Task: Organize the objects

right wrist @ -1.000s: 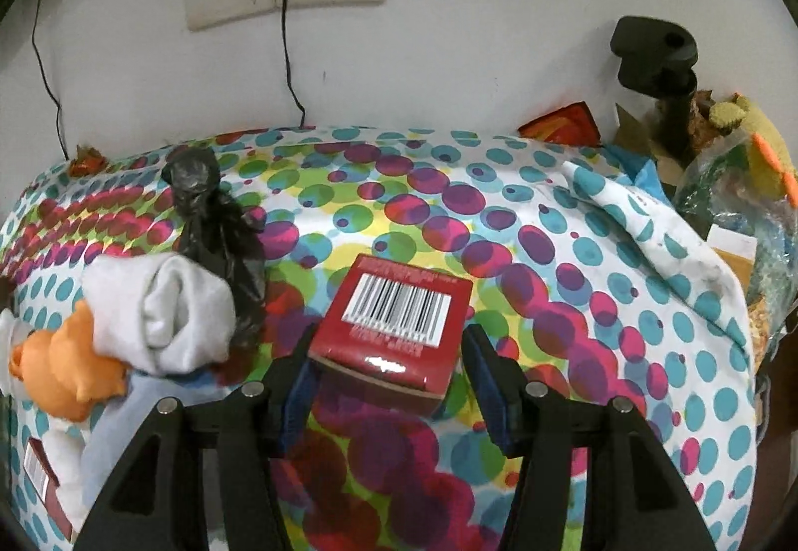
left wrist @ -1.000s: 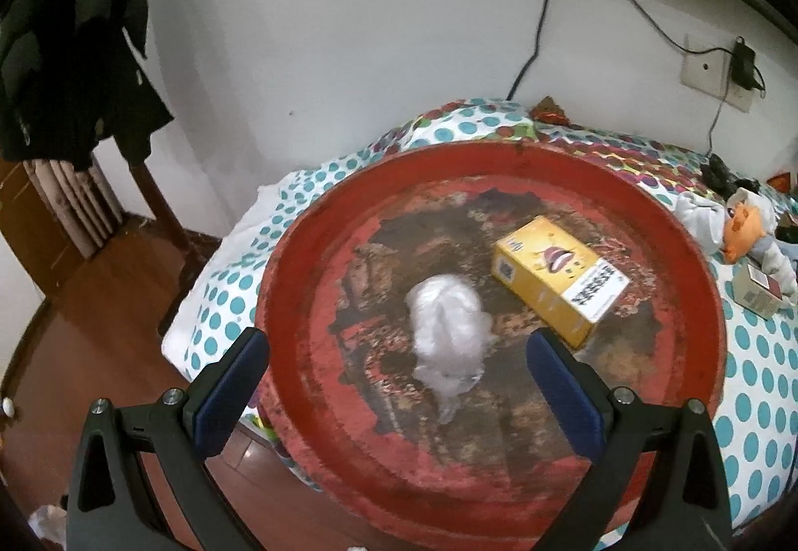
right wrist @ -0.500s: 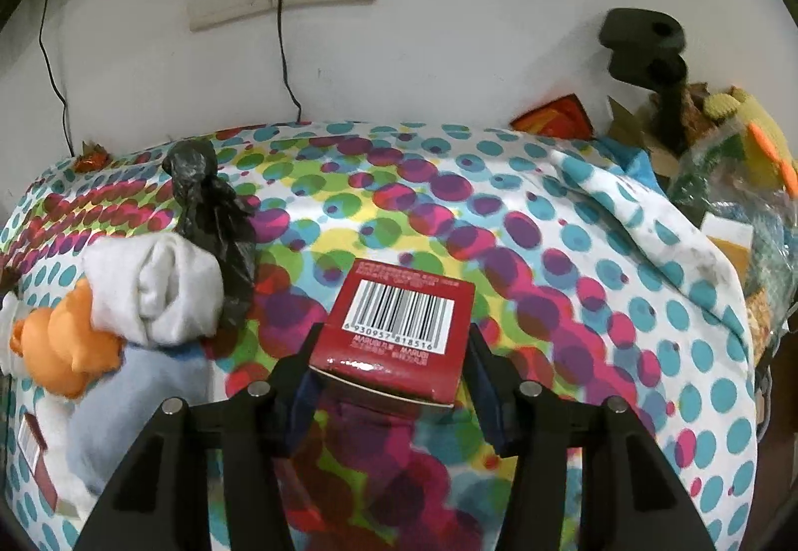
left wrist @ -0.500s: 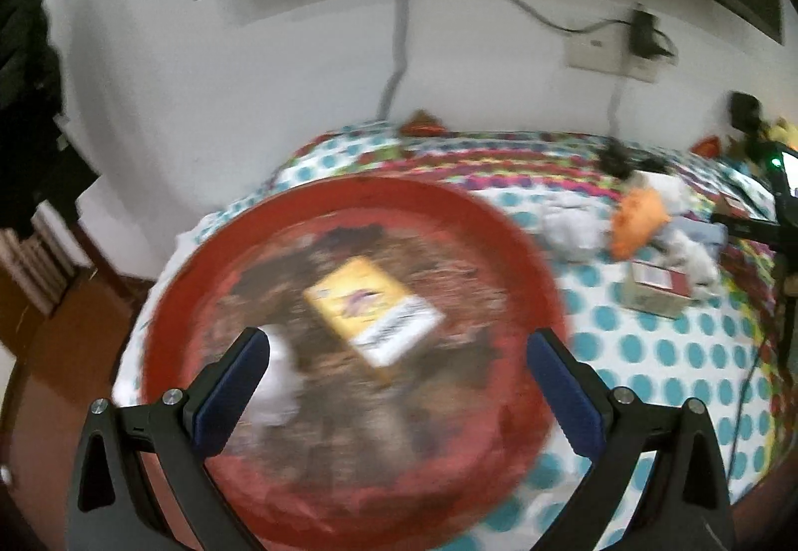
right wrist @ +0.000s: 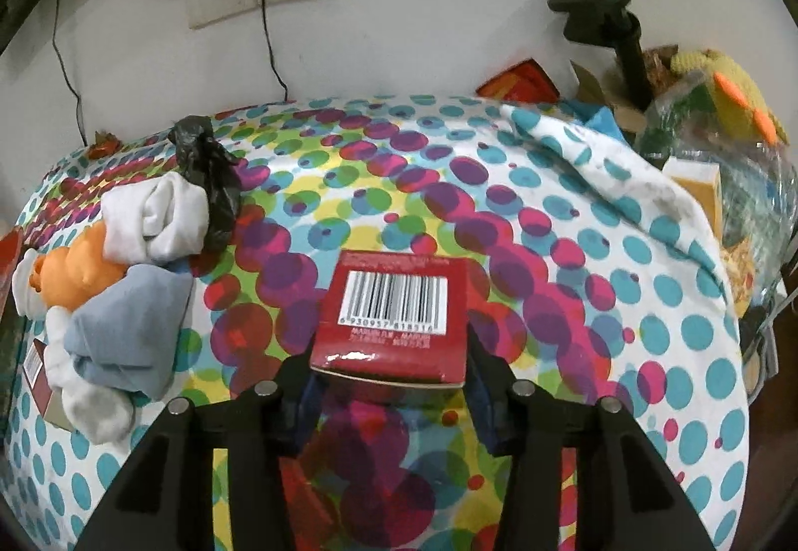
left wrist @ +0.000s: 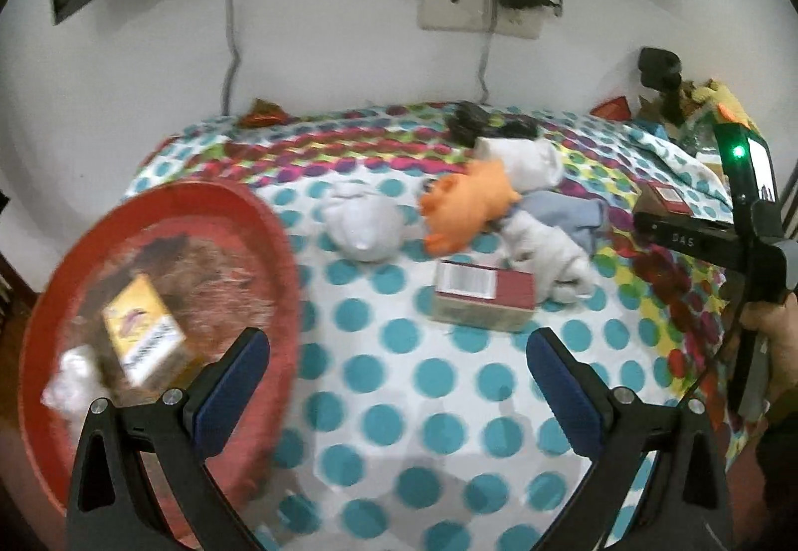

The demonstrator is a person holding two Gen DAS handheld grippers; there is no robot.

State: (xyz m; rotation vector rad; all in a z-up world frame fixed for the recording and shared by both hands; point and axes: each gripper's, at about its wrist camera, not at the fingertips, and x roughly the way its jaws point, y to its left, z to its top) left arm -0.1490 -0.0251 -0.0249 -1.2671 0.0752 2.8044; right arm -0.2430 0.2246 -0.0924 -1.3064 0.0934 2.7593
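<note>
Since a second ago the left claw (left wrist: 396,389) has swung off the red tray (left wrist: 279,252) toward the pile on the spotted desk cover (left wrist: 399,426), and the right claw (right wrist: 391,394) has edged forward so that the red box (right wrist: 399,306) now sits deeper between its pads. Its jaws are closing, with the red box between them; the pads look to be at or almost at the box's two sides, though whether they press yet I cannot tell. The box lies on the cover, to the right of the white cloth (right wrist: 159,217) and the orange toy (right wrist: 75,272), barcode face up. To do this grip well, I judge the pads should meet the side walls squarely and low, with the box centred, so the thin card does not twist or buckle; a gentle squeeze should be enough, and a short lift would test the hold before carrying it toward the tray. The left claw stands wide apart and holds nothing, hovering over the bare cover just right of the tray, with a second red box (left wrist: 481,296) a little ahead of it. In the tray already lie a yellow box (left wrist: 142,341) and a white wad (left wrist: 70,381), both blurred. The black bag (right wrist: 209,172) behind the white cloth, the grey bundle (left wrist: 364,222) between tray and orange toy, and the blue cloth (right wrist: 129,326) are not yet gathered, so I judge the job well short of done.
</note>
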